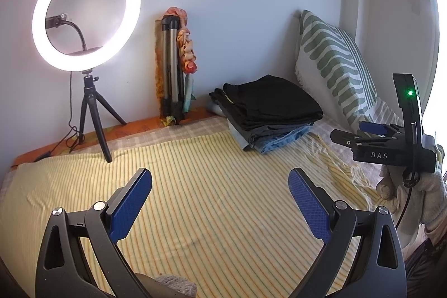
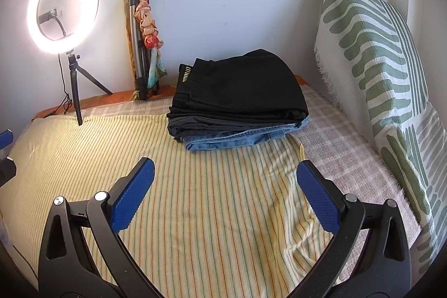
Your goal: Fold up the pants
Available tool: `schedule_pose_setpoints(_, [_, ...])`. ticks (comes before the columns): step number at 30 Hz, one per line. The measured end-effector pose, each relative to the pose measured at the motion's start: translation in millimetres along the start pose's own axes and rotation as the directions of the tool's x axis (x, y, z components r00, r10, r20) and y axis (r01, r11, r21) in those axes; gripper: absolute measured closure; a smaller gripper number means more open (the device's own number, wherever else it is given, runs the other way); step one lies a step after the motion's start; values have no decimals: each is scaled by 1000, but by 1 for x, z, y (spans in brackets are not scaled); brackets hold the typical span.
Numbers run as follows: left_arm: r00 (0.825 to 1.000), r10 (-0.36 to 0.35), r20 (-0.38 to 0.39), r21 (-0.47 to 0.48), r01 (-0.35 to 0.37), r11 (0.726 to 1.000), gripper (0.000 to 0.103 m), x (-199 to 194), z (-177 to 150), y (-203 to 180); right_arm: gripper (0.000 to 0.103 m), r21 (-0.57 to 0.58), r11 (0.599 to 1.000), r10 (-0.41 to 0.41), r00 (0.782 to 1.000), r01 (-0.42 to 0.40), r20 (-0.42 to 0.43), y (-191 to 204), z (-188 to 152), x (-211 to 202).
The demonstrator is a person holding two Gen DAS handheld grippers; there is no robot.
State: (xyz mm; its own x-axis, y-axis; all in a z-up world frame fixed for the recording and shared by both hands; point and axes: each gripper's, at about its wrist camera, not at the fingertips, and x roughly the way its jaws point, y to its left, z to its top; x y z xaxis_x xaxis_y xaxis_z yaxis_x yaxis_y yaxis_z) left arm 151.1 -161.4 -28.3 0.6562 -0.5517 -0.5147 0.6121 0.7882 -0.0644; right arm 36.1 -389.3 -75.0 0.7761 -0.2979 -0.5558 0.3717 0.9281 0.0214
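A stack of folded pants (image 1: 271, 113) (image 2: 237, 105) lies at the back of the bed, black pairs on top and blue jeans (image 2: 240, 140) at the bottom. My left gripper (image 1: 220, 180) is open and empty above the yellow striped sheet (image 1: 195, 200), well short of the stack. My right gripper (image 2: 225, 172) is open and empty, in front of the stack. The right gripper's body also shows at the right edge of the left wrist view (image 1: 391, 147), held by a gloved hand.
A lit ring light on a small black tripod (image 1: 86, 18) (image 2: 62, 7) stands at the back left with a trailing cable. A folded tripod wrapped in a scarf (image 1: 174, 69) leans on the wall. A green-patterned pillow (image 2: 385, 60) stands at the right.
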Motion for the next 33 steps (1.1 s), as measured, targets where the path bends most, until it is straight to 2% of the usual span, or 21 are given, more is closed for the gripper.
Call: schedule_pose_setpoints(33, [1000, 8, 20, 13, -8, 1000, 5, -4, -1, 1, 0, -11, 1000, 20, 1000, -20, -13, 4, -3, 8])
